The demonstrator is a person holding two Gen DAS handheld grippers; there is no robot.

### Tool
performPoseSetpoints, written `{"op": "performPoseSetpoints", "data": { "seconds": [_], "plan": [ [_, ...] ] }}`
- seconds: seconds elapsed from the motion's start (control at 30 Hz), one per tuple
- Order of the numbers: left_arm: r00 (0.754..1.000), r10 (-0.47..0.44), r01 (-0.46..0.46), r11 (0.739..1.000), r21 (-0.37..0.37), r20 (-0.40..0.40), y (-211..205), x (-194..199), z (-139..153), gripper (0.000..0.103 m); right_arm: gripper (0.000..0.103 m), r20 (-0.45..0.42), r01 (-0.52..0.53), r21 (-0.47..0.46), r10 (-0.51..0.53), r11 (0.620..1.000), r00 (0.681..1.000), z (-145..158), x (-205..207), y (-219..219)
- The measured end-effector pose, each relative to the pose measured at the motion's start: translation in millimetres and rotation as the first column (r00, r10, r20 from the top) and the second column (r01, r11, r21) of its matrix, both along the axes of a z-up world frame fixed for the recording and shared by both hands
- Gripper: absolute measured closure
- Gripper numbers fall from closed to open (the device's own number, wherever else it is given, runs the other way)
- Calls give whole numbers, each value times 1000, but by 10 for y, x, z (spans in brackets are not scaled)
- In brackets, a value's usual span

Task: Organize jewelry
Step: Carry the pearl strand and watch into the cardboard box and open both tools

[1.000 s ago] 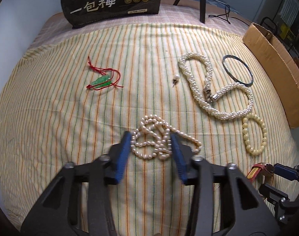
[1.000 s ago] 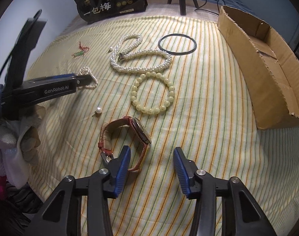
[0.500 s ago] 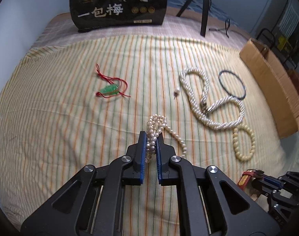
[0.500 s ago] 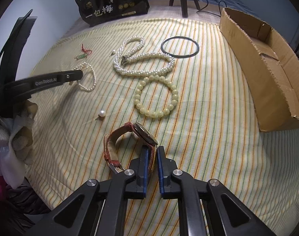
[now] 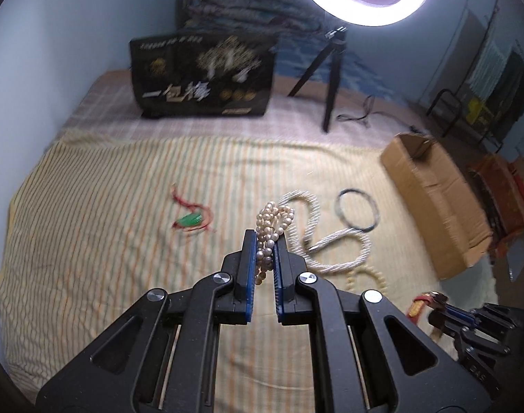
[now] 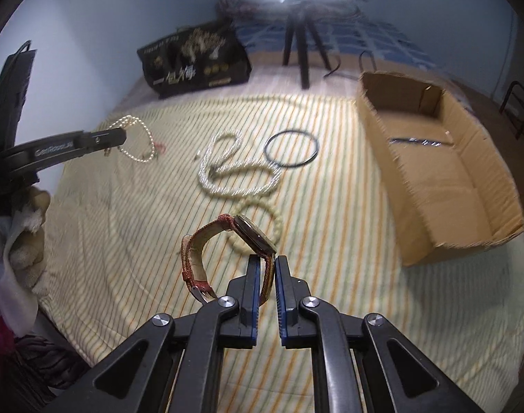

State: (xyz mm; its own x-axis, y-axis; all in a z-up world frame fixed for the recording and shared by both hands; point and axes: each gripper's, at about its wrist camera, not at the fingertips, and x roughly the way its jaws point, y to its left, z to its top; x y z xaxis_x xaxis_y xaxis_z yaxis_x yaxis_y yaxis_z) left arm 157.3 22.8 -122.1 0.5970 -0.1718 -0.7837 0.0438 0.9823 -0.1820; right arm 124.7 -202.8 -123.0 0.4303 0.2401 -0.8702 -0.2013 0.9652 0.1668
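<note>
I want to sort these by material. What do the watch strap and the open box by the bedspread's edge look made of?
Watch strap: probably reddish-brown leather, textured outside with a pale lining, though it could be imitation. Box: plain brown corrugated cardboard, matte, with ragged torn flap edges.

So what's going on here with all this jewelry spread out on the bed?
A person is sorting jewelry with a handheld gripper in each hand. The left gripper is shut on a small pearl strand, held clear of the striped cloth. The right gripper is shut on the strap of a brown leather watch, also held clear of the cloth. On the cloth lie a thick pearl rope, a dark bangle, a pale bead bracelet and a green pendant on red cord. An open cardboard box sits to the right.
</note>
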Motion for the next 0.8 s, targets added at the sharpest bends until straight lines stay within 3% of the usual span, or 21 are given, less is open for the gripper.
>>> {"op": "performPoseSetpoints", "data": {
  "seconds": [0.37, 0.8],
  "plan": [
    [990, -115, 120, 991, -63, 77, -568, -89, 381, 96, 97, 83, 157, 13, -158, 987, 984, 319, 154, -689],
    [966, -238, 251, 959, -129, 104, -1377, -42, 519, 96, 97, 126, 353, -22, -348, 935, 929, 439, 492, -1541]
  ]
}}
